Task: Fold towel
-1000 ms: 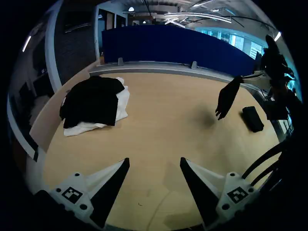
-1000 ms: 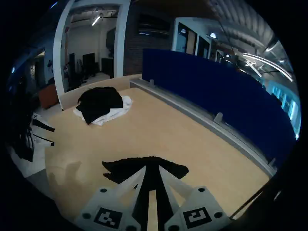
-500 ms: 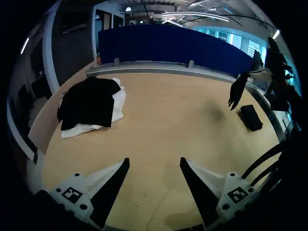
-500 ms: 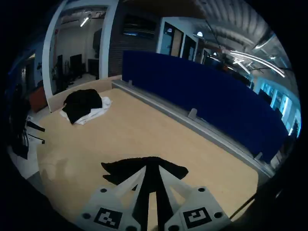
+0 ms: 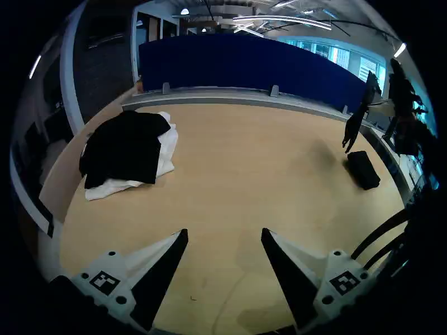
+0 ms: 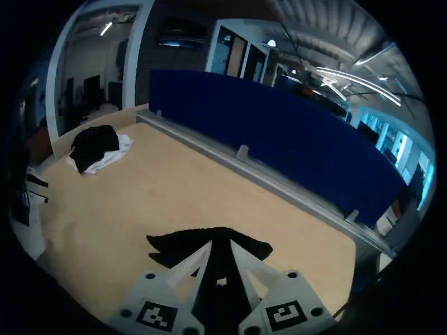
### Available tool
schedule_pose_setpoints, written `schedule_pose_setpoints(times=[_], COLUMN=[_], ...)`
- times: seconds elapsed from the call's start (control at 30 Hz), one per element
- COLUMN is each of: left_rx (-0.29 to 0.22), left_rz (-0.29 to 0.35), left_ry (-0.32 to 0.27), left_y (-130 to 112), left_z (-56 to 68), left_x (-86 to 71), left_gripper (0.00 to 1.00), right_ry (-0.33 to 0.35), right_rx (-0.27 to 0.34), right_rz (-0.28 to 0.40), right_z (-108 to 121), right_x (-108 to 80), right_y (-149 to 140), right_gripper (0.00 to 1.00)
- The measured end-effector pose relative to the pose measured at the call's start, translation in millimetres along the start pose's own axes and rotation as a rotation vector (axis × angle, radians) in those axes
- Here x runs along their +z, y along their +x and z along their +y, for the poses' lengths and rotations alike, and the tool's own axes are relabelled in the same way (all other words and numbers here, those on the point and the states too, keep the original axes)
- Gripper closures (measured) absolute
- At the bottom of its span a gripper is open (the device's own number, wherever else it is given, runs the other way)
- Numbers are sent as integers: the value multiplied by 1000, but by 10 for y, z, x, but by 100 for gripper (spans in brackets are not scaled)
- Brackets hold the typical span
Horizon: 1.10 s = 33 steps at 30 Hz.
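A black towel [image 6: 184, 245] hangs from my right gripper [image 6: 222, 244], which is shut on its edge above the wooden table [image 6: 167, 190]. In the left gripper view this same black towel [image 5: 356, 121] dangles in the air at the far right, over the table's right end. My left gripper [image 5: 223, 231] is open above the near table [image 5: 240, 167], with nothing between its fingers. A pile of towels, black on top [image 5: 120, 146] and white beneath [image 5: 166, 151], lies at the table's left; in the right gripper view the pile [image 6: 96, 147] is far off on the left.
A folded black item [image 5: 363, 170] lies on the table at the right, under the hanging towel. A blue partition [image 5: 246, 61] on a grey rail [image 5: 223, 96] runs along the far edge. Dark chair parts [image 5: 385, 234] stand at the near right.
My right gripper has carried the black towel up and farther right, away from the pile, which has shrunk and slid left in the right gripper view. My left gripper stays open and barely shifted.
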<state>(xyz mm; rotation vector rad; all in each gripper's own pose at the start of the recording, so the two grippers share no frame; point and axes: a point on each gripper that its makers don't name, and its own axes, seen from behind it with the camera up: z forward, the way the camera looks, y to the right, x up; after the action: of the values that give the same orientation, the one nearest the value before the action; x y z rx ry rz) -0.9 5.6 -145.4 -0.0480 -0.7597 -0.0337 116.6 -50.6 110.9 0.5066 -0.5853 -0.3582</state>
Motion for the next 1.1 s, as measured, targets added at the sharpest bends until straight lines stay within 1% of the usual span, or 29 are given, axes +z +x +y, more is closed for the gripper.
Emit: schedule_pose_setpoints(times=[0.27, 0.37, 0.67, 0.87, 0.97, 1.1], left_rx=[12, 12, 30, 38, 42, 48], left_rz=[-1, -2, -2, -3, -3, -5], left_ry=[2, 1, -9, -16, -18, -23], left_y=[30, 45, 103, 121, 124, 121], left_z=[6, 9, 74, 111, 121, 145], left_x=[19, 27, 50, 44, 43, 45], left_gripper=[2, 2, 2, 3, 2, 3], right_ry=[-46, -53, -59, -71, -78, -94], right_rx=[25, 39, 48, 60, 72, 96], right_rz=[-22, -24, -42, -49, -63, -93], right_z=[365, 435, 478, 490, 497, 506], right_x=[-39, -71, -124, -228, -311, -439], right_y=[-142, -181, -340, -449, -570, -835], right_gripper=[92, 92, 92, 92, 92, 92])
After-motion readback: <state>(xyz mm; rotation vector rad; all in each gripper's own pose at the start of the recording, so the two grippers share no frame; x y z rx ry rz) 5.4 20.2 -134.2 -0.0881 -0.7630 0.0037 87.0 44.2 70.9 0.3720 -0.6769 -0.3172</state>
